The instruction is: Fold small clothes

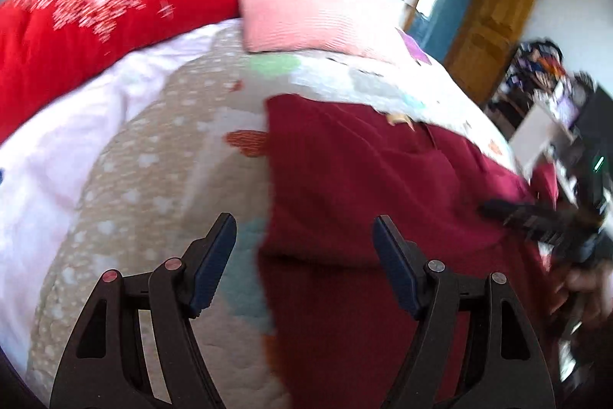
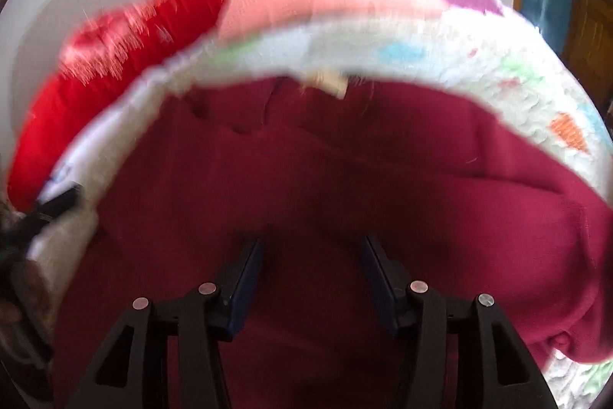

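Left tool [image 1: 304,255] spread, empty, over garment's left edge | right tool [image 2: 312,269] spread, low above cloth | dark red garment [image 1: 364,179] flat on bed quilt [image 1: 161,160], centre-right of frame | likely soft, light, limp; pinch edge or corner

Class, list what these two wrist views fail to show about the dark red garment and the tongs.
- Dark red garment: its type; the right wrist view's lower edge crops it and motion blurs it.
- Right tongs: blurred at the left wrist view's right edge; open or shut unclear there.
- Left tongs: only a dark smear at the right wrist view's left edge.
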The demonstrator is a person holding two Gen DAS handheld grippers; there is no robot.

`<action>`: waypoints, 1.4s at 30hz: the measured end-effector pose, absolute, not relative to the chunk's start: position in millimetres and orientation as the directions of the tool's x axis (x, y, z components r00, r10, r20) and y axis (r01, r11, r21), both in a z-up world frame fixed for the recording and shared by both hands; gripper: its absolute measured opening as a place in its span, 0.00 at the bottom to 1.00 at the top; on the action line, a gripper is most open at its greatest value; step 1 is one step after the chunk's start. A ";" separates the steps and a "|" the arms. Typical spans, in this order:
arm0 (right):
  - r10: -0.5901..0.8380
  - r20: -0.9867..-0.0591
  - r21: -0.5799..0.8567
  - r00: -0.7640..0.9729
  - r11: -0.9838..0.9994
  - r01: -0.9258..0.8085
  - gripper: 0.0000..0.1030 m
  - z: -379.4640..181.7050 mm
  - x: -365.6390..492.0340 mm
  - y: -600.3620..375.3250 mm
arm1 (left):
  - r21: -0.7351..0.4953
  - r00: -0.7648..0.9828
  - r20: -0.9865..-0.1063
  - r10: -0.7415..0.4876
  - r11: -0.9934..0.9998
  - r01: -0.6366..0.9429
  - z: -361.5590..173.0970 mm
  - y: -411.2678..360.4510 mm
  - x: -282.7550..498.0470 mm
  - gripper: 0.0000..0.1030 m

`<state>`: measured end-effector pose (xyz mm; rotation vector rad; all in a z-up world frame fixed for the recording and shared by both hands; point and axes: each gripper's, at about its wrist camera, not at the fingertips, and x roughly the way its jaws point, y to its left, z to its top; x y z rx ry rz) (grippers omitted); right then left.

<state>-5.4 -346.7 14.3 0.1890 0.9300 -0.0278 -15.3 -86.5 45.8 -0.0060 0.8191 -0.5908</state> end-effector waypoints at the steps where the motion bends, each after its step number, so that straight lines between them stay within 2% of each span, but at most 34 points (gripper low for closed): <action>1: 0.031 -0.789 0.137 0.613 0.982 0.127 0.50 24.5 -12.5 -354.0 | -0.207 0.531 -0.691 -0.490 0.839 0.504 45.8 -92.9 -16.6 0.72; 4: -0.101 -0.734 0.083 0.672 0.968 0.235 0.51 52.9 -30.6 -389.6 | -0.194 0.518 -0.709 -0.479 0.838 0.509 39.2 -105.8 -12.9 0.72; 7: -0.329 -0.741 -0.055 0.586 0.899 0.435 0.53 58.5 -36.1 -436.1 | -0.192 0.511 -0.725 -0.463 0.847 0.496 31.2 -109.8 -6.1 0.72; 9: -0.346 -0.787 -0.093 0.511 0.885 0.456 0.50 41.2 -29.3 -460.8 | -0.183 0.511 -0.733 -0.449 0.854 0.487 27.5 -110.2 -3.8 0.72; 10: -0.271 -0.832 -0.044 0.484 0.902 0.430 0.29 24.6 -22.4 -470.9 | -0.186 0.508 -0.734 -0.450 0.853 0.487 27.2 -109.8 -4.4 0.72; 11: -0.213 -0.850 0.003 0.482 0.913 0.408 0.16 16.5 -19.0 -471.5 | -0.190 0.508 -0.732 -0.453 0.852 0.487 27.2 -108.9 -4.6 0.72; 12: -0.193 -0.846 0.022 0.497 0.919 0.394 0.09 15.2 -17.6 -470.0 | -0.195 0.510 -0.727 -0.459 0.851 0.488 28.1 -107.8 -5.1 0.72; 14: -0.261 -0.795 -0.049 0.548 0.928 0.370 0.05 31.1 -18.4 -459.1 | -0.208 0.520 -0.709 -0.477 0.846 0.492 31.1 -105.5 -7.5 0.72; 16: -0.281 -0.739 -0.028 0.613 0.921 0.389 0.05 44.9 -22.2 -458.7 | -0.205 0.522 -0.705 -0.479 0.844 0.496 31.7 -106.7 -8.5 0.72; 18: -0.288 -0.774 -0.035 0.564 0.909 0.416 0.05 30.8 -17.8 -466.7 | -0.187 0.520 -0.717 -0.465 0.847 0.498 29.1 -110.0 -8.0 0.72; 20: -0.268 -0.818 -0.047 0.508 0.913 0.406 0.06 8.6 -10.6 -467.8 | -0.177 0.524 -0.717 -0.459 0.848 0.500 28.8 -110.8 -9.3 0.72; 23: -0.247 -0.786 0.024 0.567 0.904 0.427 0.12 22.4 -33.4 -467.7 | -0.183 0.527 -0.711 -0.465 0.846 0.500 30.2 -109.4 -9.9 0.72; 27: -0.322 -0.715 0.070 0.621 0.850 0.521 0.45 59.3 -81.6 -487.0 | -0.183 0.550 -0.684 -0.479 0.842 0.507 42.6 -105.2 -17.6 0.72; 28: -0.373 -0.689 0.067 0.622 0.821 0.567 0.50 70.1 -95.2 -497.5 | -0.181 0.556 -0.675 -0.485 0.839 0.513 46.4 -104.8 -20.4 0.72; 31: -0.416 -0.678 0.133 0.606 0.742 0.657 0.52 79.8 -124.3 -531.4 | -0.185 0.560 -0.647 -0.518 0.819 0.544 54.8 -106.7 -29.8 0.72; 34: -0.378 -0.703 0.307 0.602 0.602 0.737 0.52 67.8 -163.0 -577.2 | -0.164 0.559 -0.646 -0.519 0.810 0.563 54.0 -112.7 -35.1 0.72; 38: -0.295 -0.686 0.477 0.665 0.508 0.717 0.52 51.4 -184.5 -605.8 | -0.157 0.553 -0.661 -0.508 0.814 0.560 50.3 -117.9 -35.8 0.72; 40: -0.328 -0.678 0.435 0.658 0.542 0.719 0.52 60.5 -179.7 -599.6 | -0.169 0.545 -0.666 -0.510 0.814 0.556 48.1 -119.7 -34.5 0.72; 42: -0.390 -0.679 0.310 0.622 0.615 0.725 0.53 75.3 -161.8 -584.7 | -0.172 0.541 -0.671 -0.507 0.816 0.551 46.2 -120.6 -33.5 0.72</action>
